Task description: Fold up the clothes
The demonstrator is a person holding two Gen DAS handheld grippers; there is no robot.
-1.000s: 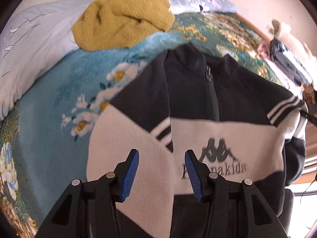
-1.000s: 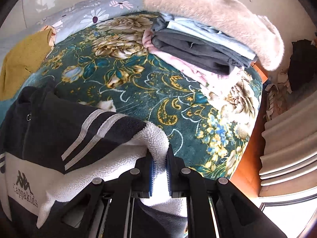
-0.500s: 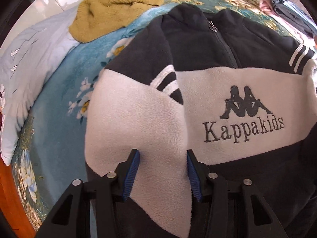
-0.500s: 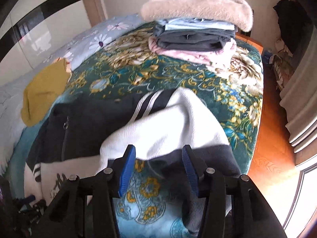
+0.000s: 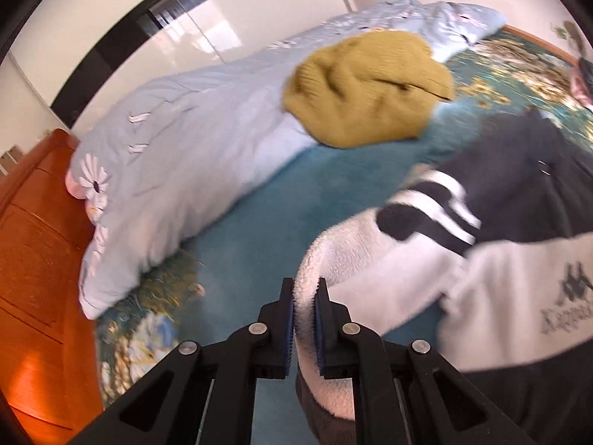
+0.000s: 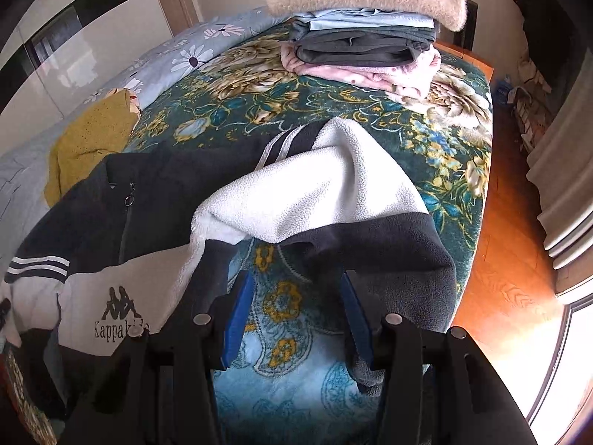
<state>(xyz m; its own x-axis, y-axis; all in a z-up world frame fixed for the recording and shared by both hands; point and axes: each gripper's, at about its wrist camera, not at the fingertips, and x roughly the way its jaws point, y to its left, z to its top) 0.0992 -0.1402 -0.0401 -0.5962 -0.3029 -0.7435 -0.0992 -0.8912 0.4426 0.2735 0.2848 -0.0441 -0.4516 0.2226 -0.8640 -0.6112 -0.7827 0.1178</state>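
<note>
Fleece jacket [image 6: 155,193]: black upper body, white middle panel with a black "Kappakids" logo, dark lower band, black-and-white striped sleeves. It lies front up on the bed, zipper closed. One white-and-dark sleeve [image 6: 333,185] is folded across toward the body. The opposite white sleeve edge [image 5: 307,296] is raised off the bed, pinched in the left hand-held gripper [image 5: 304,309].
</note>
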